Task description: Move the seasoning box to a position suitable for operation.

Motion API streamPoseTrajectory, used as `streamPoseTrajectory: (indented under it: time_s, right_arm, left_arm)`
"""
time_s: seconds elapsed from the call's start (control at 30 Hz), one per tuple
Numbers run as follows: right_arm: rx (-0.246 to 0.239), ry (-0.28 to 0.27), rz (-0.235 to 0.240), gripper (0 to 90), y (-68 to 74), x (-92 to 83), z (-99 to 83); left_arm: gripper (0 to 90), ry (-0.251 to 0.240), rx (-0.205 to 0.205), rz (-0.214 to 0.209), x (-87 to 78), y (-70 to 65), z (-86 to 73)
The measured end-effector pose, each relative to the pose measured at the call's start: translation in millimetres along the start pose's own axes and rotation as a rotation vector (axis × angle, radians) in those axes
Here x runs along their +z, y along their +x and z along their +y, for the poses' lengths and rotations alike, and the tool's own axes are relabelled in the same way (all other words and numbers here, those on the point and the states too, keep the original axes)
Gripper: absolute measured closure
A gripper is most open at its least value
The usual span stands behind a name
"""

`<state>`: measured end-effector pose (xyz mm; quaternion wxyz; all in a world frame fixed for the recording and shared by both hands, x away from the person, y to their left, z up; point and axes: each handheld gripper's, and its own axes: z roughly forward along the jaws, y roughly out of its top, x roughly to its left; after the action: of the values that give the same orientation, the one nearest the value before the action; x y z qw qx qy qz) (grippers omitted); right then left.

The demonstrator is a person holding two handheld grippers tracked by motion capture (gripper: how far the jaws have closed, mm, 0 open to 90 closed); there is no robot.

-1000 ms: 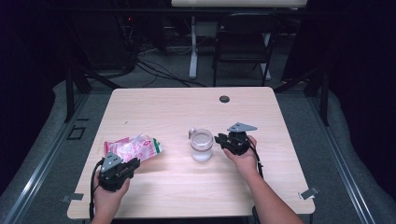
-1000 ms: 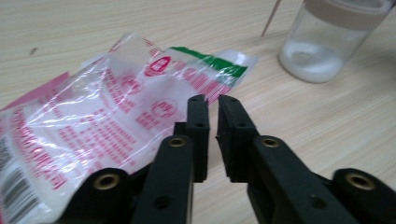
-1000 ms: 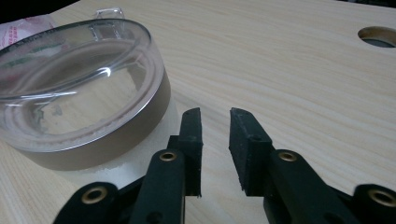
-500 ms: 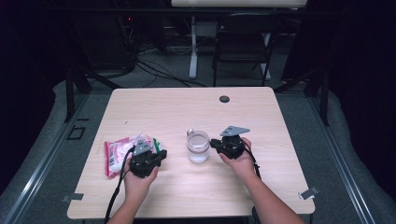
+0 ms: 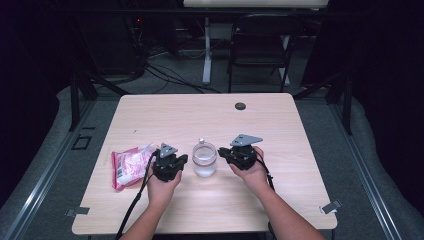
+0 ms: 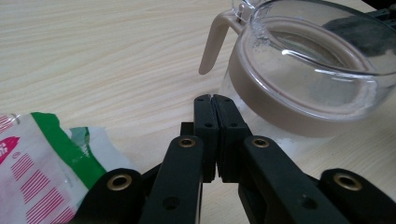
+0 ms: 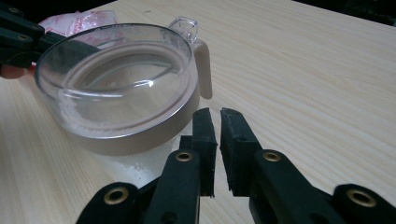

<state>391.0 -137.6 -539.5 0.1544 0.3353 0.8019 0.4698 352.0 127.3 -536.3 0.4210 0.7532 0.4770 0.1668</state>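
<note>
Pink-and-white packet (image 5: pixel 131 165) lying flat near the table's (image 5: pixel 300 130) left edge, small dark disc (image 5: pixel 240 106) at its far side

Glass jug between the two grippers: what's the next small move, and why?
Probably open the right gripper and ease it to the jug. Both grippers flank it without touching: the left gripper has its jaws shut on nothing, and the right's have just been closing, a thin gap left and nothing between them.
</note>
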Motion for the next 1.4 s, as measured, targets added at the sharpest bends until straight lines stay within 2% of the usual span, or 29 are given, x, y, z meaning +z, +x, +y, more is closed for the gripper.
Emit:
streamPoseTrajectory:
  time_s: [0.13,0.2,0.27,0.37,0.43,0.63,0.7,0.77,0.8,0.83,0.9,0.93,0.97,1.0,1.07,1.13,1.27,1.4]
  right_arm:
    - [0.014,-0.006,0.023,86.1,-0.8,2.0,1.1]
    - [0.002,-0.001,0.038,88.6,1.2,2.8,1.5]
    - [-0.001,0.003,0.033,89.7,2.6,3.0,1.5]
    - [0.003,0.009,0.029,90.0,4.6,2.0,2.0]
    - [-0.021,0.03,0.018,90.0,8.0,-1.8,2.7]
    - [-0.083,0.056,-0.015,90.0,19.9,-13.1,-0.3]
    - [-0.111,0.07,-0.026,90.0,28.8,-23.1,-5.1]
    - [-0.114,0.07,-0.025,90.0,31.0,-25.8,-6.7]
    - [-0.114,0.074,-0.021,90.0,37.3,-33.8,-11.3]
    - [-0.114,0.074,-0.021,90.0,37.3,-33.8,-11.3]
    - [-0.113,0.077,-0.009,90.0,40.7,-41.1,-15.2]
    - [-0.11,0.066,0.024,90.0,42.7,-48.1,-19.4]
    - [-0.114,0.064,0.026,88.2,43.7,-51.6,-21.3]
    - [-0.121,0.062,0.02,87.3,44.6,-54.7,-23.0]
    - [-0.121,0.058,0.006,86.8,45.1,-57.8,-24.7]
    - [-0.122,0.056,-0.026,85.7,42.3,-63.2,-27.9]
    - [-0.067,0.054,-0.069,83.6,26.6,-67.7,-36.6]
    - [-0.067,0.049,-0.066,81.2,21.1,-65.6,-37.5]
  left_arm:
    - [90.0,0.0,0.023,-0.007,3.5,-6.2,1.2]
    - [90.0,0.003,0.029,-0.015,4.4,-7.8,1.5]
    - [90.0,0.006,0.032,-0.004,6.0,-9.4,1.6]
    - [90.0,0.015,0.042,-0.016,5.7,-7.7,2.7]
    - [90.0,0.022,0.067,-0.027,5.3,-7.6,3.2]
    - [90.0,0.029,0.081,-0.049,6.8,-8.1,4.7]
    - [90.0,0.033,0.096,-0.079,8.3,-8.4,6.1]
    - [90.0,0.03,0.102,-0.091,8.9,-8.8,6.3]
    - [90.0,0.037,0.117,-0.128,10.3,-8.9,7.6]
    - [90.0,0.037,0.117,-0.128,10.3,-8.9,7.6]
    - [90.0,0.037,0.123,-0.157,12.5,-8.9,8.7]
    - [90.0,0.036,0.135,-0.206,13.7,-8.7,8.8]
    - [90.0,0.036,0.135,-0.206,13.7,-8.7,8.8]
    - [90.0,0.03,0.159,-0.217,13.0,-10.7,9.1]
    - [90.0,0.018,0.173,-0.209,11.4,-11.6,9.4]
    - [90.0,-0.004,0.156,-0.214,8.6,-11.3,11.3]
    - [89.3,-0.018,0.118,-0.211,1.6,-8.7,16.0]
    - [87.5,-0.017,0.117,-0.201,-1.5,-8.4,14.6]
